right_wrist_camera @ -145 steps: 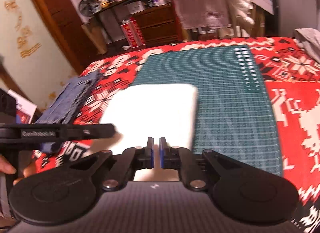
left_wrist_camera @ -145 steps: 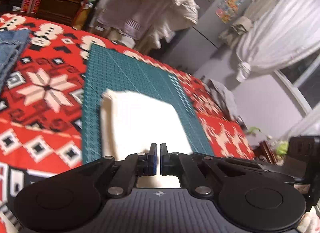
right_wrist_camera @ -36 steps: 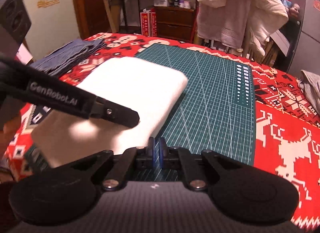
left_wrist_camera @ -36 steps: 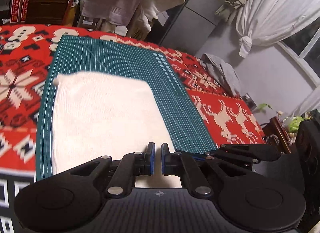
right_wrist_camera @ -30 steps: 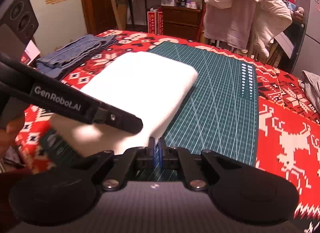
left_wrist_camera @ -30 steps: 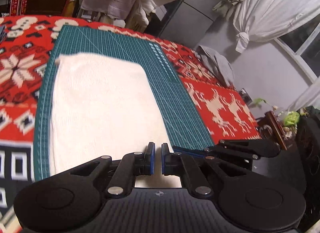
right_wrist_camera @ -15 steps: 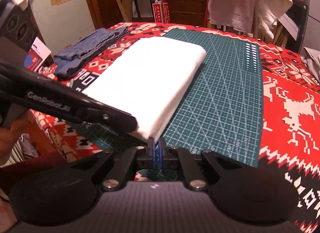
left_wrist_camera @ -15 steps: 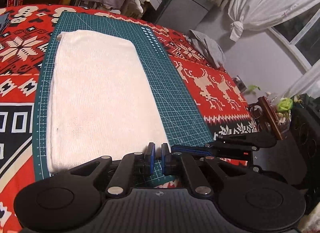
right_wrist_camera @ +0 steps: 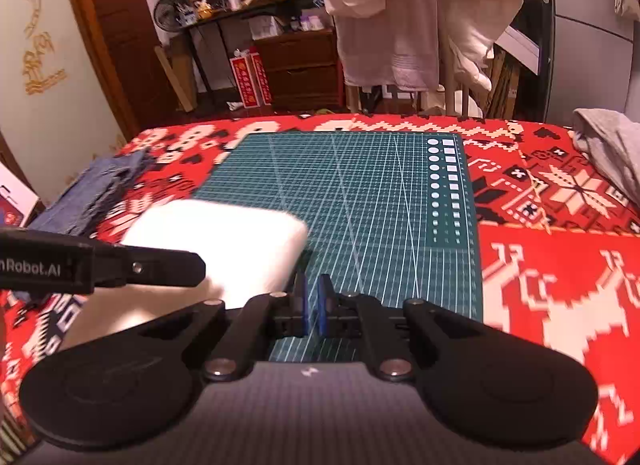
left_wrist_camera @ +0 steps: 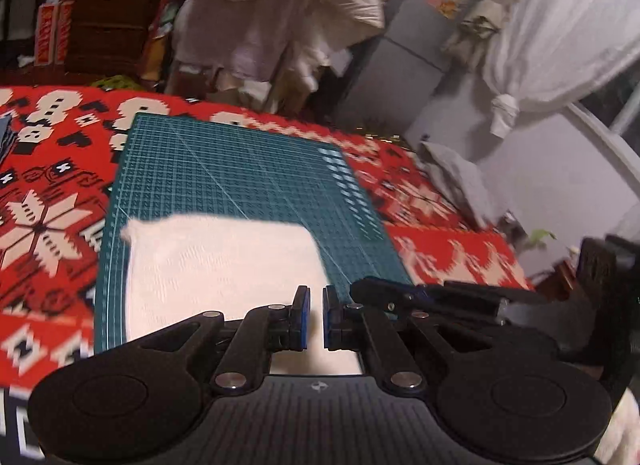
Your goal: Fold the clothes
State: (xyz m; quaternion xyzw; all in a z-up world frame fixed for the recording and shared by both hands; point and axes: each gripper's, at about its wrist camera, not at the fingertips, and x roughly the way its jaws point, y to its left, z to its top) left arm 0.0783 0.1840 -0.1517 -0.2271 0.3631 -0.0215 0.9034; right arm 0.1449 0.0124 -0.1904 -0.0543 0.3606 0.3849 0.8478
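Observation:
A white knitted cloth (left_wrist_camera: 224, 265) lies folded flat on the near half of a green cutting mat (left_wrist_camera: 240, 169); its far edge is blurred. My left gripper (left_wrist_camera: 316, 317) sits at the cloth's near right part, jaws a narrow slit apart with white cloth showing between them. The right wrist view shows the same cloth (right_wrist_camera: 224, 237) as a thick, blurred pad left of my right gripper (right_wrist_camera: 311, 305). That gripper hangs over the bare mat (right_wrist_camera: 380, 193) just off the cloth's right edge, slightly open, with only green mat in the gap. The left gripper's finger (right_wrist_camera: 160, 265) reaches over the cloth.
The mat lies on a red patterned blanket (right_wrist_camera: 560, 265). Folded blue jeans (right_wrist_camera: 96, 189) sit at the left, a grey garment (right_wrist_camera: 612, 141) at the far right. Behind the table stands a chair heaped with pale bedding (right_wrist_camera: 420, 5), and further back a wooden dresser (right_wrist_camera: 300, 69).
Both cameras dropped lower and tilted up. The cloth's far edge now sits about mid-mat instead of near the mat's far end. The right jaws went from touching to a narrow gap.

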